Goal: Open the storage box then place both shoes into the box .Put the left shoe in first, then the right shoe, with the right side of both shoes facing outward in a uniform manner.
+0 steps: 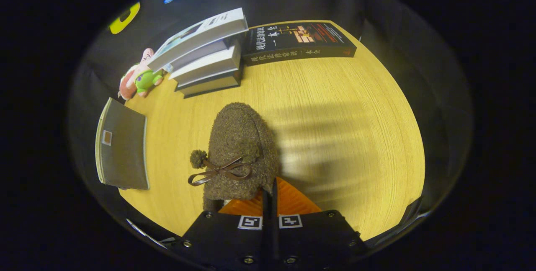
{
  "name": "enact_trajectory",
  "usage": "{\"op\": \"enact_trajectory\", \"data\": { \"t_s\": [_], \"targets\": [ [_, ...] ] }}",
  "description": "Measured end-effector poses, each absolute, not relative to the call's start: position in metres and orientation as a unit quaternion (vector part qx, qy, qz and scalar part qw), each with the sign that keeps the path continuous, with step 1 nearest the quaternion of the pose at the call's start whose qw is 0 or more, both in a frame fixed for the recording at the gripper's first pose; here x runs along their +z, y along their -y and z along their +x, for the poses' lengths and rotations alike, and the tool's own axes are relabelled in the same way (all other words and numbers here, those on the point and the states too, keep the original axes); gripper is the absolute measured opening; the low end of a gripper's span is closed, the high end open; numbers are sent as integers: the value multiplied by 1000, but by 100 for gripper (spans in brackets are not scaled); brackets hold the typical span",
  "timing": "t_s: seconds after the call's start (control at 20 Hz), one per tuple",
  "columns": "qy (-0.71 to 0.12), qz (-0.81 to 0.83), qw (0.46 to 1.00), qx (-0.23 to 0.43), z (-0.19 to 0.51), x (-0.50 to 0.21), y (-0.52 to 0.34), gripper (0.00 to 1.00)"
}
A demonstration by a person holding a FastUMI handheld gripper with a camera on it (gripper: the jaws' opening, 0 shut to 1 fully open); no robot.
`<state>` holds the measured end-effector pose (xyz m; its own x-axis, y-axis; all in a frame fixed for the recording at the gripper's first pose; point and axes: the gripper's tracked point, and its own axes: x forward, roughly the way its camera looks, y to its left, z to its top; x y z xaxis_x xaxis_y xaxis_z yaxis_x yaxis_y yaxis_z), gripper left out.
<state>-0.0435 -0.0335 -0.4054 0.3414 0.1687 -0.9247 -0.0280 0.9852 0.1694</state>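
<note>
Wood-grain table (335, 107) inside the dark booth. The gripper (270, 195) has its fingers pinched nearly together on the heel rim of the fuzzy brown shoe (238, 145), so it looks like the carry step. The toe points straight away from the fingers, toward the book stack (205, 59). Next it needs turning toward the box.

Brown fuzzy shoe (240, 145) – brown ribbon bow; pale wood-grain table (343, 137).

Wooden table (335, 107): books (209, 59), toy (140, 78)
</note>
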Motion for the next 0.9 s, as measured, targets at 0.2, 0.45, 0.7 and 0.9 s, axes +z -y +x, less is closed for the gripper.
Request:
{"op": "enact_trajectory", "data": {
  "t_s": [0.2, 0.45, 0.7, 0.9],
  "targets": [
    [-559, 99, 818, 92, -38, -353, -24, 0],
    [-528, 70, 835, 137, -27, -300, -98, 0],
    [-513, 51, 840, 169, -27, -272, -164, 0],
    [-502, 43, 839, 203, -26, -254, -221, 0]
  ]
}}
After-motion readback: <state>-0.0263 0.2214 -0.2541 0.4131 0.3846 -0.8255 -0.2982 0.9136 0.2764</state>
